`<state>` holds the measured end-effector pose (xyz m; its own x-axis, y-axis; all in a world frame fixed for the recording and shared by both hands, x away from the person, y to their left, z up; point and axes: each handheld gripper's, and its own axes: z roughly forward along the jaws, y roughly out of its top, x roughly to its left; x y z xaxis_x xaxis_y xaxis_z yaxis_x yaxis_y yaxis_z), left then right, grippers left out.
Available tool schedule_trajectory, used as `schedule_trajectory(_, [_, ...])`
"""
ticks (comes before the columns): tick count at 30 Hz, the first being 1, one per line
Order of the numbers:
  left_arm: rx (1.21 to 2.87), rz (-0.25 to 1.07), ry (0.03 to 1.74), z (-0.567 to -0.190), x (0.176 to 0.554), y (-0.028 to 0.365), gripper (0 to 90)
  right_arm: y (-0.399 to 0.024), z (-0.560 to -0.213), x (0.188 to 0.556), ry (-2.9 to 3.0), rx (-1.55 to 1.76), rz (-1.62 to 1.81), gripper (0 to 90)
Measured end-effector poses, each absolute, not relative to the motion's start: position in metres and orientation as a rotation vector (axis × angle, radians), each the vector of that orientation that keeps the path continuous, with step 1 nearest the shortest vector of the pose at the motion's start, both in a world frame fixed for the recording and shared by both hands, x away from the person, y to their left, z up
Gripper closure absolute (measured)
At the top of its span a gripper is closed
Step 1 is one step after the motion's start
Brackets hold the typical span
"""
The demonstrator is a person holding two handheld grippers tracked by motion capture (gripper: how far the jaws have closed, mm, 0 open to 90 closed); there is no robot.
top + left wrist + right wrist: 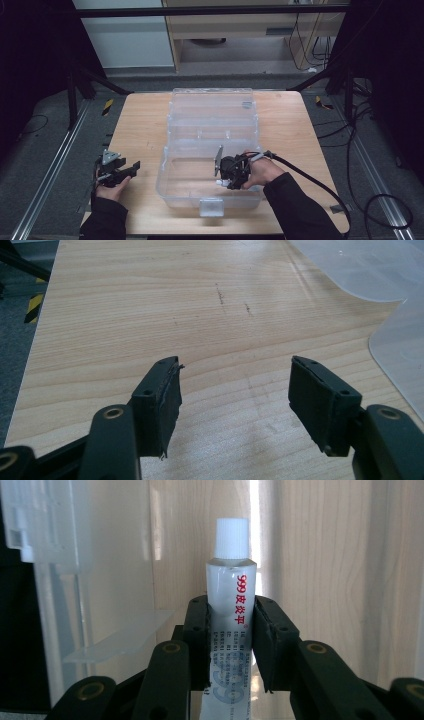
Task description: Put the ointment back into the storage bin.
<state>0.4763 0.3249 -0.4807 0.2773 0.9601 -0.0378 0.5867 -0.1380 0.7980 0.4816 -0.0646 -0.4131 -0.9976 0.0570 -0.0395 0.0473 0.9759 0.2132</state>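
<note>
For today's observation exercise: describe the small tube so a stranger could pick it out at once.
Start at the wooden table and its clear plastic box, lid open. Over the box's front compartment, the right gripper clamps a white tube. It alone has a ribbed white cap and red lettering down its side.

Dim overall, soft in the high view, sharp in both gripper views.

High view: the surroundings fall to black and the table [145, 130] is evenly lit. Left gripper view: pale glare crosses the table's far right corner. Right gripper view: bright vertical streaks of glare on the box [60, 540] wall; the tube [231, 595] is in focus.
</note>
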Motion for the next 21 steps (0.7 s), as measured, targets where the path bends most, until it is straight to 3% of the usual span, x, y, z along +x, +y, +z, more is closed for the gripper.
schedule_trajectory(21, [1.825, 0.654, 1.402, -0.481, 0.476, 0.325, 37.3, -0.061, -0.441, 0.489, 3.096, 0.066, 0.257, 69.9])
